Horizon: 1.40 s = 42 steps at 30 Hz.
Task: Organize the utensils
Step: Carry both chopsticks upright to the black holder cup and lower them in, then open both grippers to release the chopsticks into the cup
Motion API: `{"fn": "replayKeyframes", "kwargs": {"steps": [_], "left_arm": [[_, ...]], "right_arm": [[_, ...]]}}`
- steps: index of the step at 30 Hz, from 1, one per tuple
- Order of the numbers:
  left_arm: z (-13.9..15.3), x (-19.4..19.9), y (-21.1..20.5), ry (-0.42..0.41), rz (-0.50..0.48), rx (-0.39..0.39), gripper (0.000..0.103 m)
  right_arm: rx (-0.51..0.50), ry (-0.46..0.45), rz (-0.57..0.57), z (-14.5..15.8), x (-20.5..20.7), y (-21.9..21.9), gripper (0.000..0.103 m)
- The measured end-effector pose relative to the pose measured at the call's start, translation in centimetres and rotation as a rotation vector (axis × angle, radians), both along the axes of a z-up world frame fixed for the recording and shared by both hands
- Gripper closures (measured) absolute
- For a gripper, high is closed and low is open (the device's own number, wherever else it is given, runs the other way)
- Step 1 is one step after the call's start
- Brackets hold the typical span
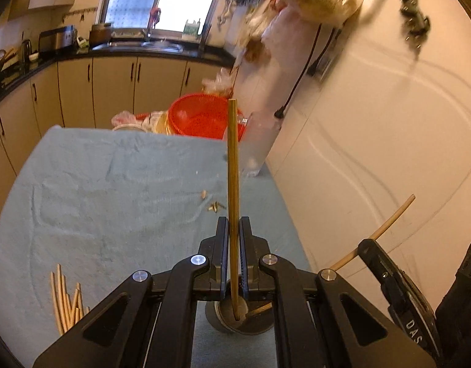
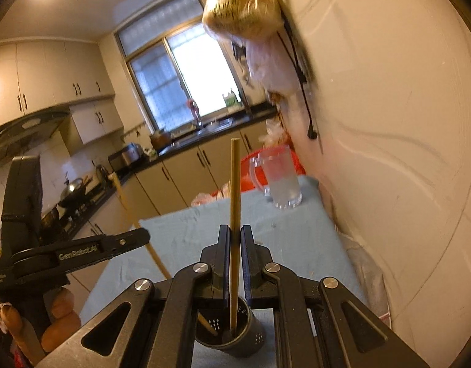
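Both the left gripper (image 1: 234, 224) and right gripper (image 2: 235, 233) pinch a chopstick (image 1: 233, 165) each, tips over the holder (image 2: 235, 335); lower straight, then release.

Cloth-covered table (image 1: 112, 184) w/ loose chopsticks (image 1: 65, 303), dark holder (image 2: 235, 334), glass mug (image 2: 281, 181), red basket (image 1: 201, 119).

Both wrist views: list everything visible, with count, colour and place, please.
Thin wooden chopstick in left tongs: one, tan, upright, lower end in holder.
Thin wooden chopstick in right tongs: one, tan, lower end in holder.
Dark perforated cylindrical holder: one, black, under the tongs.
Loose wooden chopsticks: a bundle, pale, cloth's near left.
Blue-grey cloth: one, covering table.
Clear glass mug: one, far right corner.
Red plastic colander: one, beyond the cloth.
Left tongs: black, shut on a chopstick.
Right tongs: black, shut on a chopstick.
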State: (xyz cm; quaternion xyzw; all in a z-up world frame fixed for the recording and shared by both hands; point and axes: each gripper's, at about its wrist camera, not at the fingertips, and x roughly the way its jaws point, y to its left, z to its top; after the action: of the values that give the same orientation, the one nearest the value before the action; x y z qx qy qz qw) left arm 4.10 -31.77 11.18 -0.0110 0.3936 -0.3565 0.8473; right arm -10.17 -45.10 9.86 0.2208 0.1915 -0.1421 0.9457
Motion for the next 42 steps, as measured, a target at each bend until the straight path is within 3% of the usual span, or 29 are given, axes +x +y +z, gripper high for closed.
{"fn": "replayKeyframes", "kwargs": {"steps": [7,16,20,25,27,30,34,36,39,42], "left_arm": [[-2.6,0.0,-0.8,0.018,-0.011,0.052,0.097],[-2.7,-0.1,-0.3,0.023,-0.009,0.054,0.097],[-2.2,-0.5,0.1,0.024,-0.015,0.045,0.095],[-1.2,-1.3,1.0,0.011,-0.020,0.029,0.094],[-0.7,-2.0,1.6,-0.003,-0.022,0.022,0.094],[0.0,-2.8,2.7,-0.019,-0.021,0.015,0.078],[0.7,-4.1,4.7,-0.053,-0.014,0.015,0.076],[0.8,-4.5,5.9,-0.053,-0.013,0.015,0.075],[0.7,-4.9,7.9,-0.068,0.005,0.032,0.059],[0.2,-5.2,10.4,-0.078,0.033,0.048,0.058]], "right_arm": [[0.066,0.074,0.033,-3.1,1.5,-0.7,0.095],[0.102,0.107,0.035,-4.2,1.6,-1.0,0.094],[0.093,0.084,0.021,-3.4,0.5,-0.8,0.081],[0.072,0.046,-0.001,-1.9,-1.3,-0.1,0.080],[0.073,0.026,-0.004,-1.4,-2.3,0.3,0.074],[0.068,0.008,-0.006,-1.1,-3.4,1.2,0.064],[0.069,0.003,0.016,-0.9,-4.1,3.0,0.061],[0.066,0.015,0.028,-1.0,-4.2,3.9,0.055],[0.062,0.040,0.043,-1.6,-4.3,5.3,0.046],[0.054,0.070,0.061,-2.5,-4.2,6.8,0.032]]}}
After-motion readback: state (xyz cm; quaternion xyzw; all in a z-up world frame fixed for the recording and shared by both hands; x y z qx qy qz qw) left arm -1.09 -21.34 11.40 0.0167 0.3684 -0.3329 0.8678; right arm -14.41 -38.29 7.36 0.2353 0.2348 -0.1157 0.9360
